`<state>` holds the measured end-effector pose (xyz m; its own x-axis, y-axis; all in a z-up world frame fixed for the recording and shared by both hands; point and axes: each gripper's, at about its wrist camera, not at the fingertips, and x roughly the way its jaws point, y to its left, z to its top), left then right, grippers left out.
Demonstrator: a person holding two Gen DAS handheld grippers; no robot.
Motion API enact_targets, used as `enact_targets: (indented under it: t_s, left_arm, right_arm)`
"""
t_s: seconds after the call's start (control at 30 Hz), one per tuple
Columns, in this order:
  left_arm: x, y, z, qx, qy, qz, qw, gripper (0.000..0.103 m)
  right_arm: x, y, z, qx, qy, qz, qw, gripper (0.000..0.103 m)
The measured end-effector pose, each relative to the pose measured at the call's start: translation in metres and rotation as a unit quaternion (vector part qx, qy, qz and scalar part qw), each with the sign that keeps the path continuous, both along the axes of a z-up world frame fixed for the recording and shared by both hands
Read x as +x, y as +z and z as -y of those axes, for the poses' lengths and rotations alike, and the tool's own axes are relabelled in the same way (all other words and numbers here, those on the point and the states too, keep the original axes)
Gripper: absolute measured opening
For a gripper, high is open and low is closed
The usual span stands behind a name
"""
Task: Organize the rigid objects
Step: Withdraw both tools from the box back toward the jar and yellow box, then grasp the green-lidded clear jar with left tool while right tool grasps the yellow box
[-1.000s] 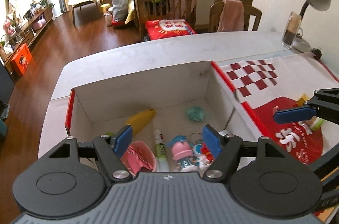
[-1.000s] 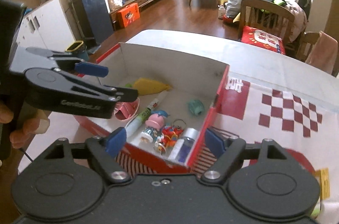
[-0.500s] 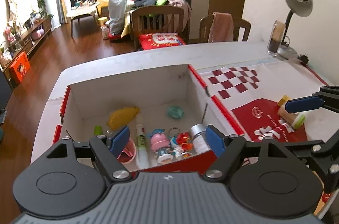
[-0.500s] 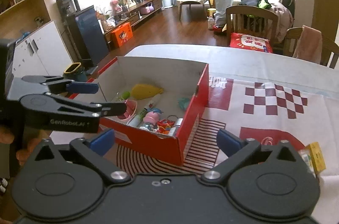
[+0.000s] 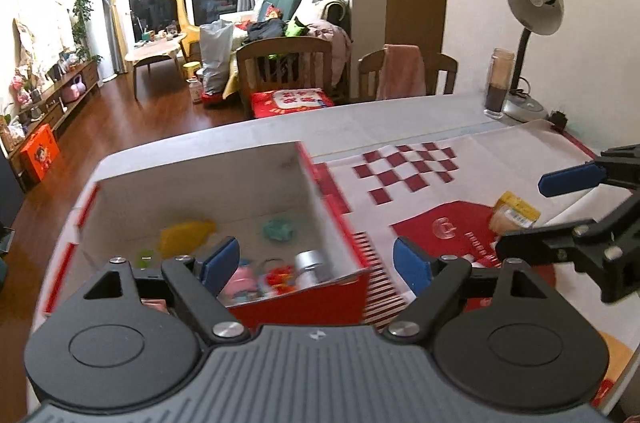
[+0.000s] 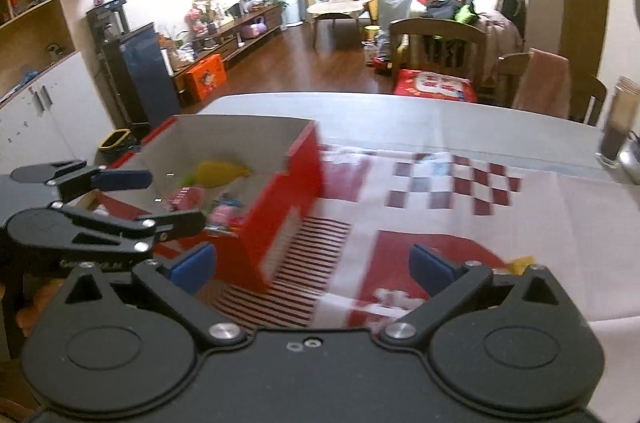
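Observation:
A red cardboard box (image 5: 332, 287) with white inner walls stands on the table's left part; it also shows in the right wrist view (image 6: 296, 199). Inside lie a yellow toy (image 5: 184, 237), a teal toy (image 5: 278, 229), a pink figure (image 5: 240, 281) and a silver-capped bottle (image 5: 310, 263). A small yellow-labelled bottle (image 5: 514, 217) lies on the red and white mat to the right. My left gripper (image 5: 316, 265) is open and empty above the box's near wall. My right gripper (image 6: 312, 269) is open and empty over the mat, right of the box.
A red and white patterned mat (image 5: 420, 183) covers the table's right part. A desk lamp (image 5: 534, 35) and a glass jar (image 5: 498, 83) stand at the far right edge. Wooden chairs (image 5: 286, 71) stand behind the table. The table's left edge drops to the floor.
Both grippers have pulled back and up from the box and swung to the right. More of the mat and the small bottle now shows. Both stay open.

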<state>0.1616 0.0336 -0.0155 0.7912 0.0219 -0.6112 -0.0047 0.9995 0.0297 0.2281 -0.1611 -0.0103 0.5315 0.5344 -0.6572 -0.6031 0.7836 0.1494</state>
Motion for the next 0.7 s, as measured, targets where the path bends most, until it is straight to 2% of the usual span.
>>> enact_targets:
  t_s: [0.13,0.5,0.7]
  left_arm:
    - [0.016,-0.009,0.037,-0.010,-0.014,-0.002,0.9998,0.084]
    - [0.078,-0.048,0.155,0.001,-0.067,-0.037,0.9971,0.084]
    - [0.104,-0.072,0.200,0.004,-0.076,-0.067,0.9948,0.084]
  right_arm:
    - [0.020,-0.008,0.035,-0.010,-0.019,-0.006,1.000,0.103]
    - [0.086,-0.038,0.127,-0.041,-0.077,-0.018,0.996,0.103]
    - [0.113,-0.062,0.160,-0.061,-0.080,-0.041,0.994,0.103]
